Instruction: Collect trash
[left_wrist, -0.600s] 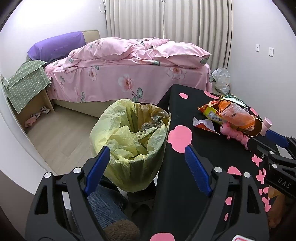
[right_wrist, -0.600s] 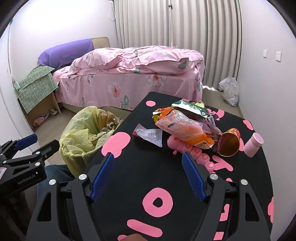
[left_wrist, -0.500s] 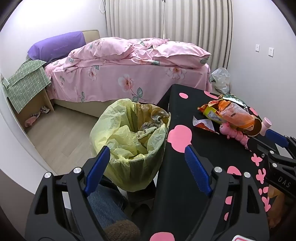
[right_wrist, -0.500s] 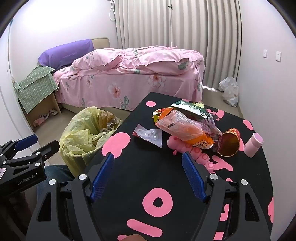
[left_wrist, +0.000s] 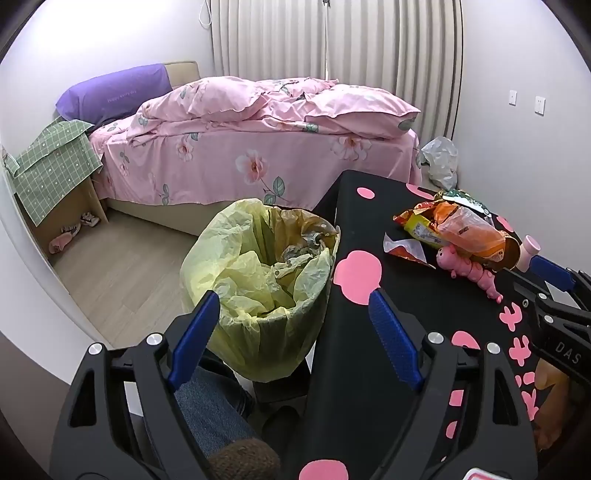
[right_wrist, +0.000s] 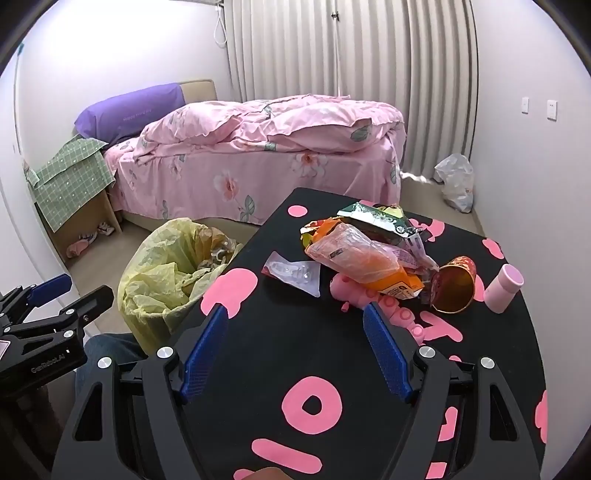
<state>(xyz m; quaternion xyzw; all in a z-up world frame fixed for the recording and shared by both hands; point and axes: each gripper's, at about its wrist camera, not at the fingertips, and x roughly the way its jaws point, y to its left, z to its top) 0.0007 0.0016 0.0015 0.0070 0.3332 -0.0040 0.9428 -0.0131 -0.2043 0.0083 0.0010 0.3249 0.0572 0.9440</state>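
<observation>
Both grippers, L (left_wrist: 291, 328) & R (right_wrist: 295, 345), jaws wide open, empty, touching nothing.

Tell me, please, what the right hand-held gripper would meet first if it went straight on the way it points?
Probably the bare black tabletop, short of the clear wrapper; the right hand-held gripper is open and tilts downward, though depth is unclear.

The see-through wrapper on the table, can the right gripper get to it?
Probably yes. The right gripper is open and empty, and only bare black table lies between it and the clear wrapper, which sits apart from the snack bags.
</observation>
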